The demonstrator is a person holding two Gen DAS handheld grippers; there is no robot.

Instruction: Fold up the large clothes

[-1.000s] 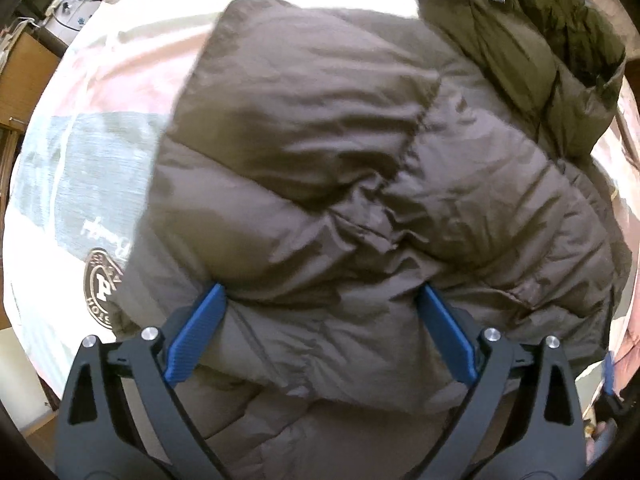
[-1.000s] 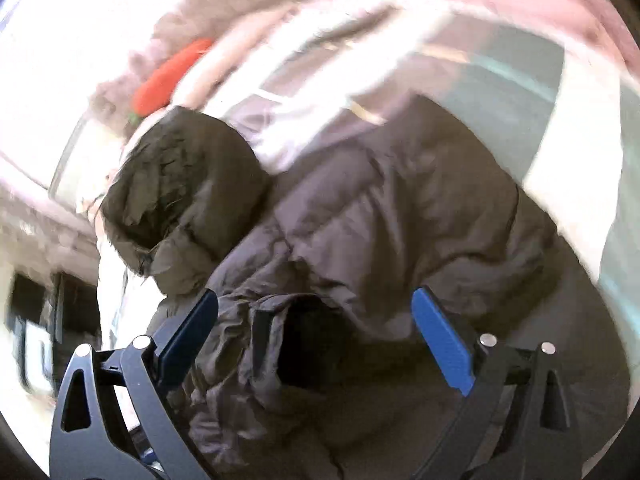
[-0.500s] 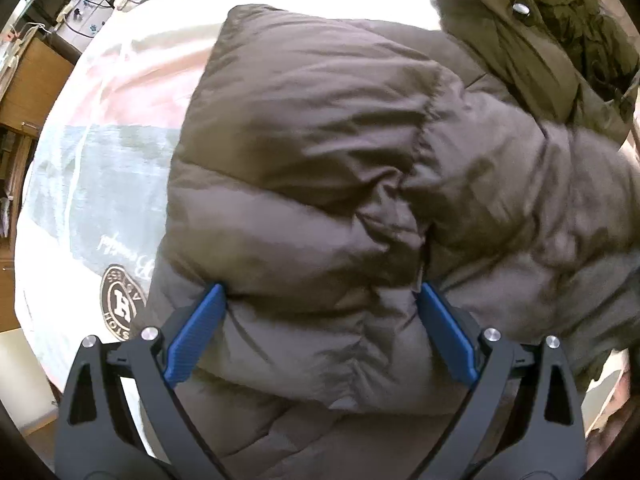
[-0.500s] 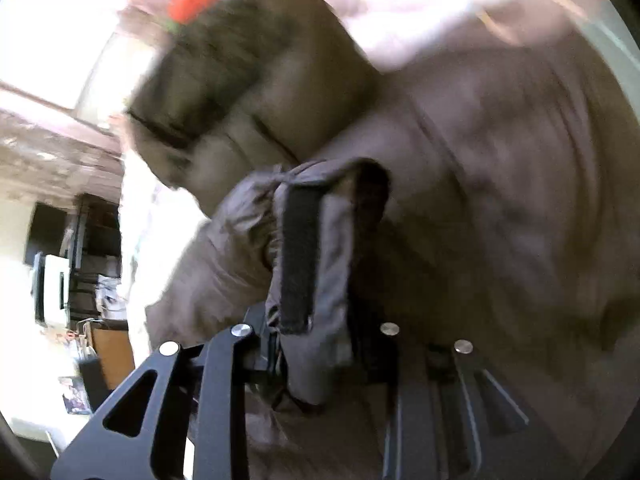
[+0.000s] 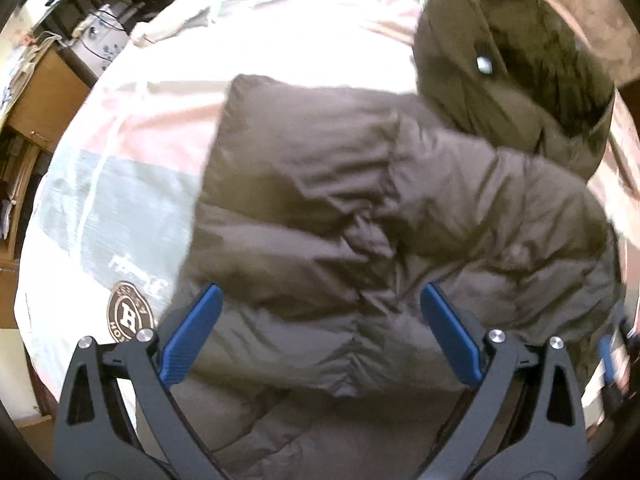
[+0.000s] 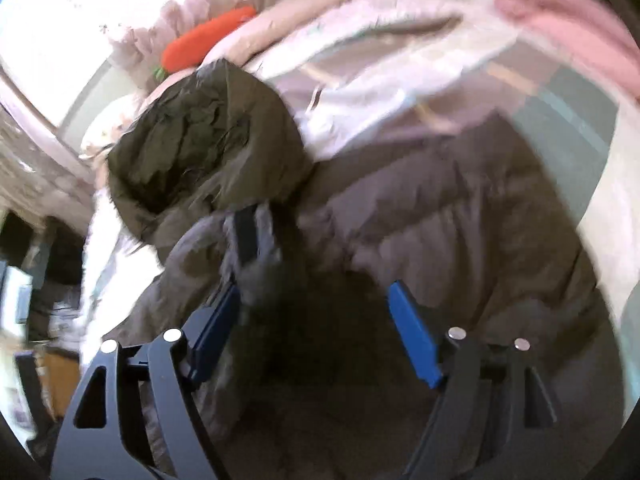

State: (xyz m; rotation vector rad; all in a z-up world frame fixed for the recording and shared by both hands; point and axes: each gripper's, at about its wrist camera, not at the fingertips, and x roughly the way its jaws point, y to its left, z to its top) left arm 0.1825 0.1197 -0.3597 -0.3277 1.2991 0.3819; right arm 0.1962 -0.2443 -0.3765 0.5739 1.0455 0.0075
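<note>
A brown quilted puffer jacket (image 5: pixel 360 216) lies bundled on a bed, its padded body folded over itself in thick creased panels. Its darker olive-brown hood (image 5: pixel 516 68) sits at the far right in the left wrist view, with a small silver snap showing on it; in the right wrist view the same hood (image 6: pixel 204 156) lies at the far left. A sleeve end with a dark cuff strap (image 6: pixel 246 236) sticks up near the middle of the right wrist view. The left tongs (image 5: pixel 320 324) hang above the jacket, pointing steeply down, their blue-padded fingers wide apart with nothing clamped between them. The right tongs (image 6: pixel 316 316) are spreading their jaws; the sleeve end stands between the fingers, close against the left blue pad (image 6: pixel 218 328), while the right pad stands clear of the fabric, so the cloth is not pinched. Under the jacket spreads a bed cover in pale pink, white and grey-green blocks (image 5: pixel 120 208), carrying a round dark badge with a letter H (image 5: pixel 130 316) near the left tongs. Beyond the hood lies an orange carrot-shaped plush toy (image 6: pixel 208 40), and a pink fleecy blanket (image 6: pixel 560 20) lies at the far right. Wooden furniture (image 5: pixel 44 92) stands beside the bed on the left.
</note>
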